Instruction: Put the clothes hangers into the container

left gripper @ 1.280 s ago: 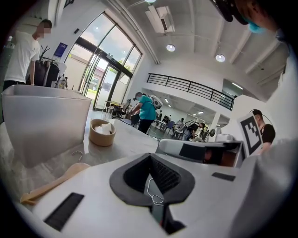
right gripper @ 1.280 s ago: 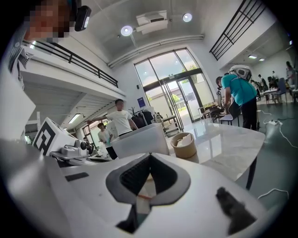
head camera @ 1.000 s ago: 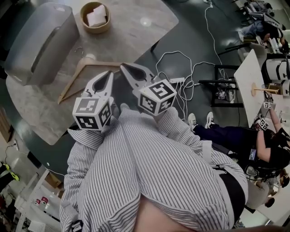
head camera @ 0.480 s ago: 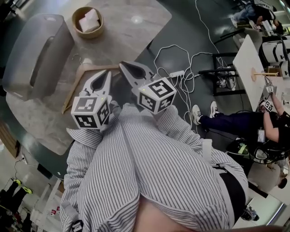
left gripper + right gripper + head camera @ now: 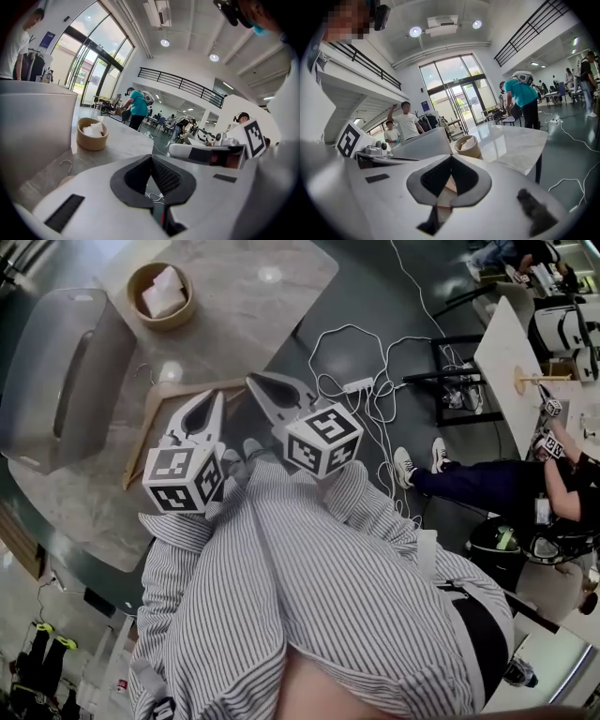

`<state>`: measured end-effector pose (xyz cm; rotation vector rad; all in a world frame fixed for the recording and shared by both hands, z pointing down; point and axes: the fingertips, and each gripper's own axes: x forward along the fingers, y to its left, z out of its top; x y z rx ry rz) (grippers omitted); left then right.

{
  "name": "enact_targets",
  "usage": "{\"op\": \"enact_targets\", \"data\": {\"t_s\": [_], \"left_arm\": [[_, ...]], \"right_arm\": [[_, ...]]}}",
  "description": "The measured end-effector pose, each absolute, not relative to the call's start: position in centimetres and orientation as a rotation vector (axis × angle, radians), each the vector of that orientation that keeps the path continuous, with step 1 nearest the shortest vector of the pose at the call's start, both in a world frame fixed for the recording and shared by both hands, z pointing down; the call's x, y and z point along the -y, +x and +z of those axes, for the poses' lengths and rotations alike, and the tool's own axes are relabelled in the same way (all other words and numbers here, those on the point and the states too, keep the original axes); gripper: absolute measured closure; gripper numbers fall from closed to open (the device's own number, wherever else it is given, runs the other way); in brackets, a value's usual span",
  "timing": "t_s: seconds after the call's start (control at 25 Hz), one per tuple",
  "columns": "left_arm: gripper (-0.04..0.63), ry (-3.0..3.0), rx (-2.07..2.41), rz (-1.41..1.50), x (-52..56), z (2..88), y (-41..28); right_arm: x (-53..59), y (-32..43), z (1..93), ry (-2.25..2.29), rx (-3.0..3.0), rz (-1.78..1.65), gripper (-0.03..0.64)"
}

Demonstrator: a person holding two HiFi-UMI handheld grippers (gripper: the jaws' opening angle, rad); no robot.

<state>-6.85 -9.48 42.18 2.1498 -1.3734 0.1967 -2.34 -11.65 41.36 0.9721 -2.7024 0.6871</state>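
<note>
Over the desk (image 5: 262, 324), left gripper (image 5: 221, 395) and right gripper (image 5: 251, 380) jaws are clenched empty, so open wide before pinching the wooden hanger (image 5: 187, 387).

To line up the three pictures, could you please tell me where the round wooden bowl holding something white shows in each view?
Head view: the wooden bowl sits top left.
Left gripper view: the bowl is left of centre.
Right gripper view: the bowl is at centre, just above the jaws.
Shared landmark: the grey container beside it.
</note>
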Motion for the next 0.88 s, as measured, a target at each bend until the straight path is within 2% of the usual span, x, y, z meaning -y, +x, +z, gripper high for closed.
{"op": "enact_targets", "data": {"t_s": [0.88], "left_arm": [[0.585,2.187,1.352,0.421,13.4,45.0,-6.4]], "right_arm": [[14.9,-1.3,45.4,0.939,2.639,0.850,0.601]]}}
